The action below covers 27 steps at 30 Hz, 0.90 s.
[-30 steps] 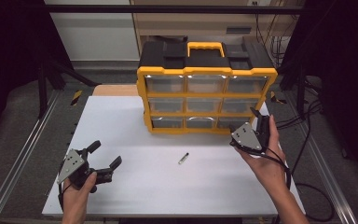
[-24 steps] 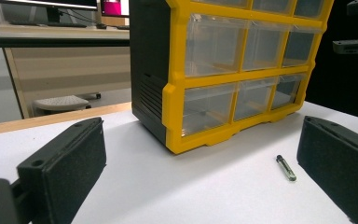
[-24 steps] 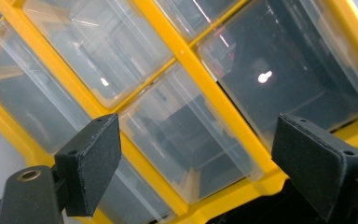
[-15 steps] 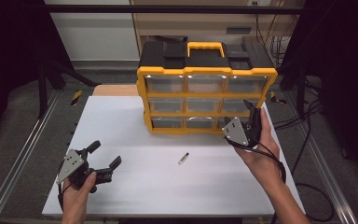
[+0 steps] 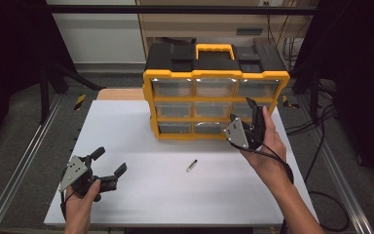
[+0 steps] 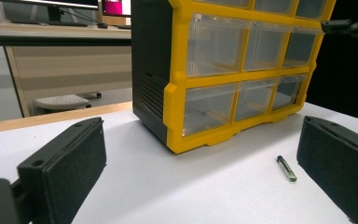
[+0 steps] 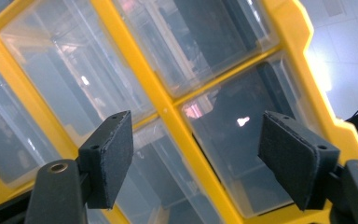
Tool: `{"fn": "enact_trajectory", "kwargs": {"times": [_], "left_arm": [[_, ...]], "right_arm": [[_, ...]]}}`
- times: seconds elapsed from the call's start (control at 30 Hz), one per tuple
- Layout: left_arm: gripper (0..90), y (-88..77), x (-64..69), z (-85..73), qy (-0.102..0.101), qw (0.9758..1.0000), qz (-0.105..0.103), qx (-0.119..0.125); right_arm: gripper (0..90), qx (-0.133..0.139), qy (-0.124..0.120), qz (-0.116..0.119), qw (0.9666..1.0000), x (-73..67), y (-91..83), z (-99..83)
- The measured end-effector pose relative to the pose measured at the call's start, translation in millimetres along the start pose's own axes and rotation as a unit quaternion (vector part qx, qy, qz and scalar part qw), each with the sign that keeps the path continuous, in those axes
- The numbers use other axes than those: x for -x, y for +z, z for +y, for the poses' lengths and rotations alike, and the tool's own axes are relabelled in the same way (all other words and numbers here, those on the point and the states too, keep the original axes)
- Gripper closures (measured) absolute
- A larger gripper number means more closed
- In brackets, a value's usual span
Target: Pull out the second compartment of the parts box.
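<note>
1. High view: the drawer cabinet (image 5: 214, 92) stands at the bench's (image 5: 126, 122) far edge; the right gripper (image 5: 251, 118) is at its lower right drawers, its fingers having just been closing with nothing between them.
2. Left gripper view: the fingers (image 6: 70, 163) stand wide, empty; a small bit (image 6: 286, 168) lies mid-bench.
3. Right gripper view: the fingers (image 7: 116, 149) straddle a yellow divider (image 7: 186, 135), apart from it.

No readable txt, labels, brands or nos. on anything here.
</note>
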State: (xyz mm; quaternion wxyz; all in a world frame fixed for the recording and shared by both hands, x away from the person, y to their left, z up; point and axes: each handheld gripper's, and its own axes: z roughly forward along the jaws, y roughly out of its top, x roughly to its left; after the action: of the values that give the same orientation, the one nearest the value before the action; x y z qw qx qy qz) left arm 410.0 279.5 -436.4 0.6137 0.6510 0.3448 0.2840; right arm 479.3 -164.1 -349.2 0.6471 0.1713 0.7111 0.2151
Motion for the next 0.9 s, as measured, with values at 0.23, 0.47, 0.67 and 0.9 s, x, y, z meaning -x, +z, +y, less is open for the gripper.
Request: {"fn": "enact_trajectory", "kwargs": {"times": [0.23,0.47,0.67,0.9], "left_arm": [[1.3,0.9,0.6,-0.1,0.002,1.0000,-0.003,-0.002],[1.3,0.9,-0.2,-0.6,-0.002,1.0000,-0.002,-0.001],[1.3,1.7,0.7,-0.8,-0.001,1.0000,-0.005,-0.003],[1.3,2.7,0.9,-1.0,-0.001,1.0000,-0.006,-0.003]], "right_arm": [[29.1,-0.001,-0.009,-0.008,0.9999,3.4,5.8,8.0],[32.0,0.006,-0.021,-0.026,0.9994,7.2,8.5,18.8],[38.0,0.013,-0.046,-0.041,0.9980,8.5,10.2,28.3],[41.1,0.014,-0.067,-0.047,0.9965,11.0,13.8,33.7]]}}
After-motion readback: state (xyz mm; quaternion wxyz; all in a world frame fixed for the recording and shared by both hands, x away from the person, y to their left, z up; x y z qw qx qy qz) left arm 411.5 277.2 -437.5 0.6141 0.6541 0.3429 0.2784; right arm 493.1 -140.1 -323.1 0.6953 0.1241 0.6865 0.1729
